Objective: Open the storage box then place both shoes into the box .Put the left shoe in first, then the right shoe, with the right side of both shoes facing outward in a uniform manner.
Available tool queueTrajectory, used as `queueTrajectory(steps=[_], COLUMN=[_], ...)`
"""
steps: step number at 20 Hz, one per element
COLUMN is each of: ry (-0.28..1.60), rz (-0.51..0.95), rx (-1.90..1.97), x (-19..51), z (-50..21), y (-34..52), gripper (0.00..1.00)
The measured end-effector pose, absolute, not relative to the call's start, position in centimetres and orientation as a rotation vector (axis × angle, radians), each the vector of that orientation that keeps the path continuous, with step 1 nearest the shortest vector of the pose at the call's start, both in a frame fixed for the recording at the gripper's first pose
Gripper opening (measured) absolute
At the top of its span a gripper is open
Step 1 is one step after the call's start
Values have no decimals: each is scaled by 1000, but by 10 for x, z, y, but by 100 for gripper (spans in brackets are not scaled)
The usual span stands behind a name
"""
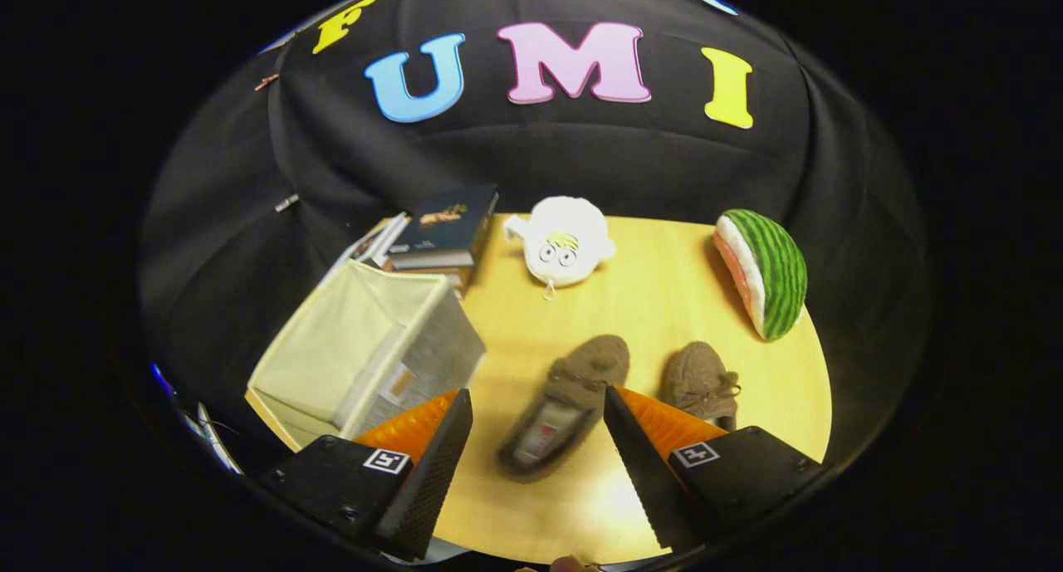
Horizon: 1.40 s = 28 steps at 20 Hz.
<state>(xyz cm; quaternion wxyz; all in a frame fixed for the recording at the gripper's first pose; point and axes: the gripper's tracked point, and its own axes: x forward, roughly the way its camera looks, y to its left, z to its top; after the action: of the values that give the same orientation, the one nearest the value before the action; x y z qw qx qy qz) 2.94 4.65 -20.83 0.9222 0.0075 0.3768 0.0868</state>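
Gripper (538,402) was spread wide, fingers apart, nothing between the pads. One brown shoe (565,406) lay on the wooden table (648,306) between the fingers, heel end near, toe pointing away, tilted toward the right. Second shoe (702,383) sat just beyond the right finger, apart from the first. Storage box (365,352) stood open ahead of the left finger, empty inside. Beyond it: book stack (444,232), white plush toy (563,242), watermelon-slice plush (764,271).

Open box (365,356), brown shoes (565,406) seemingly outside
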Motion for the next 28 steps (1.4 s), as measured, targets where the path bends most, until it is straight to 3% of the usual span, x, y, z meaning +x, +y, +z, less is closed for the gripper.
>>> queueTrajectory(steps=[16,17,20,25,28], ry=[1010,1037,1094,1073,1076], rz=[145,143,89,90,64], rx=[-24,23,142,144,155], x=[71,71,71,74,68], z=[-340,-344,-351,-349,-339], y=[3,8,13,3,0], gripper=[99,94,42,8,5])
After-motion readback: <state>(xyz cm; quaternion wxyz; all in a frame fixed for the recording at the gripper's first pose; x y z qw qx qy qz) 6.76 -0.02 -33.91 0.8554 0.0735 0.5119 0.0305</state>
